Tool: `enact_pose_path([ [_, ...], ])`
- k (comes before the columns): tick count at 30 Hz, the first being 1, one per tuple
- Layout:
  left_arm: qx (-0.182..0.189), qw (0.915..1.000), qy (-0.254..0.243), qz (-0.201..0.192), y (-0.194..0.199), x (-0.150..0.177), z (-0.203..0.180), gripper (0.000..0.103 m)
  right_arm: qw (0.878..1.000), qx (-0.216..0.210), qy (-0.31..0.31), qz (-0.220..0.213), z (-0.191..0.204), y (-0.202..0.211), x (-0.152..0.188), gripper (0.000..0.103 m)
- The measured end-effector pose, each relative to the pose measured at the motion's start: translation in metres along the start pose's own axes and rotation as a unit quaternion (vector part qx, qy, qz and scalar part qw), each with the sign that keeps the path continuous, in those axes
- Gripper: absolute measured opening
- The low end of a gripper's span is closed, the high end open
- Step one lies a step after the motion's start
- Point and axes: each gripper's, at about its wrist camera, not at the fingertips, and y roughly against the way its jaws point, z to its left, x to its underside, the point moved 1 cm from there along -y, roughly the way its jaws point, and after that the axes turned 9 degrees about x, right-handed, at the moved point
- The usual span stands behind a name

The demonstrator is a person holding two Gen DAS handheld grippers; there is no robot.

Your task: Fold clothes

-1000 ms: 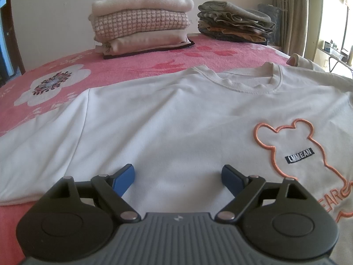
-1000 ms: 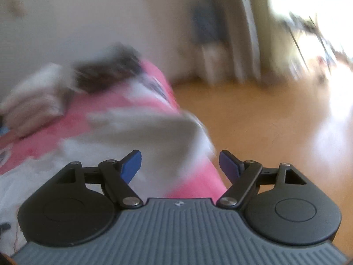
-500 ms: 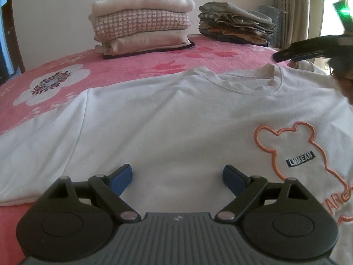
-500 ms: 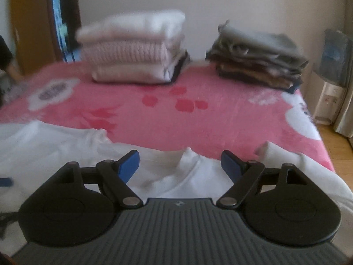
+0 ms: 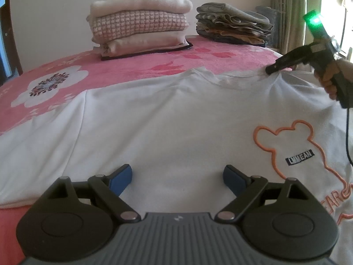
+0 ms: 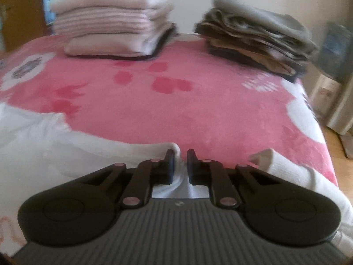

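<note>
Left wrist view: left tongs (image 5: pixel 176 177) spread wide, hovering low over lower front of white sweatshirt (image 5: pixel 167 119), nothing between blue pads (image 5: pixel 121 177). Right wrist view: right tongs (image 6: pixel 181 165) pressed nearly together, pinching fold of sweatshirt at shoulder beside neckline; same tongs seen from left wrist view at far edge of garment, gripped by hand (image 5: pixel 332 77), green light lit on top. Sweatshirt laid flat, front up, orange bear outline (image 5: pixel 293 141) showing, on pink floral bed (image 6: pixel 187 108). Beyond, well apart: pale folded stack (image 5: pixel 141 25); grey-brown folded stack (image 5: pixel 233 25).
</note>
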Motion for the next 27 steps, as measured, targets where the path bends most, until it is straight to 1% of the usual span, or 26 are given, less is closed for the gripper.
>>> enact_pose_path([
  [1, 0.0, 1.0, 0.0, 0.0, 0.0, 0.0, 0.0, 0.091, 1.0, 0.005, -0.006, 0.0, 0.001, -0.003, 0.002, 0.012],
  [2, 0.0, 1.0, 0.0, 0.0, 0.0, 0.0, 0.0, 0.091, 1.0, 0.011, -0.011, -0.001, 0.002, -0.006, 0.003, 0.014],
  [3, 0.001, 1.0, 0.001, -0.001, 0.0, 0.0, 0.0, 0.091, 1.0, 0.013, -0.017, -0.012, 0.002, 0.0, 0.001, 0.018],
  [4, 0.002, 1.0, 0.002, -0.001, 0.0, 0.0, 0.0, 0.091, 0.999, 0.015, -0.022, -0.024, 0.002, 0.005, -0.002, 0.029],
  [5, 0.002, 1.0, 0.002, -0.001, 0.001, 0.0, 0.0, 0.091, 0.999, 0.017, -0.028, -0.035, 0.001, 0.011, -0.004, 0.042],
  [6, 0.003, 1.0, 0.002, -0.002, 0.001, 0.001, 0.0, 0.091, 0.998, 0.019, -0.034, -0.047, 0.001, 0.017, -0.007, 0.048],
  [7, 0.004, 1.0, 0.002, -0.002, 0.001, 0.001, 0.001, 0.091, 0.997, 0.021, -0.039, -0.059, 0.0, 0.022, -0.009, 0.058],
  [9, 0.005, 1.0, 0.002, -0.003, 0.001, 0.001, 0.001, 0.091, 0.994, 0.02, -0.049, -0.098, 0.002, 0.036, -0.016, 0.059],
  [10, 0.005, 1.0, 0.002, -0.002, 0.001, 0.001, 0.001, 0.091, 0.994, -0.003, -0.054, -0.097, 0.007, 0.037, -0.021, 0.059],
  [12, 0.005, 1.0, 0.003, -0.002, 0.001, 0.001, 0.001, 0.091, 0.992, -0.05, -0.066, -0.092, 0.018, 0.039, -0.031, 0.059],
  [14, 0.006, 1.0, 0.007, -0.003, 0.002, 0.0, 0.002, 0.091, 0.989, -0.116, -0.063, -0.061, 0.044, 0.029, -0.041, 0.059],
  [15, 0.006, 0.9999, 0.009, -0.003, 0.002, 0.0, 0.002, 0.091, 0.986, -0.148, -0.061, -0.045, 0.057, 0.024, -0.045, 0.059],
  [18, 0.005, 0.9997, 0.023, -0.009, 0.004, -0.001, 0.004, 0.09, 0.982, -0.181, -0.054, 0.003, 0.093, 0.001, -0.053, 0.058],
  [19, 0.004, 0.9996, 0.027, -0.011, 0.004, -0.001, 0.006, 0.09, 0.981, -0.186, -0.052, 0.02, 0.105, -0.008, -0.055, 0.057],
  [21, 0.001, 0.9993, 0.035, -0.016, 0.005, -0.003, 0.009, 0.089, 0.981, -0.181, -0.05, 0.052, 0.119, -0.024, -0.056, 0.057],
  [22, 0.0, 0.9991, 0.039, -0.018, 0.005, -0.004, 0.01, 0.089, 0.981, -0.177, -0.044, 0.067, 0.124, -0.031, -0.055, 0.053],
  [23, -0.001, 0.9989, 0.043, -0.02, 0.006, -0.004, 0.012, 0.088, 0.981, -0.173, -0.039, 0.082, 0.128, -0.038, -0.055, 0.041],
  [24, -0.002, 0.9986, 0.047, -0.023, 0.006, -0.005, 0.013, 0.088, 0.981, -0.168, -0.032, 0.089, 0.132, -0.04, -0.052, 0.036],
  [26, -0.005, 0.9981, 0.056, -0.027, 0.007, -0.007, 0.016, 0.087, 0.982, -0.17, -0.019, 0.079, 0.137, -0.034, -0.05, 0.012],
  [27, -0.006, 0.9978, 0.06, -0.029, 0.007, -0.007, 0.018, 0.087, 0.983, -0.168, -0.012, 0.071, 0.139, -0.029, -0.05, 0.011],
])
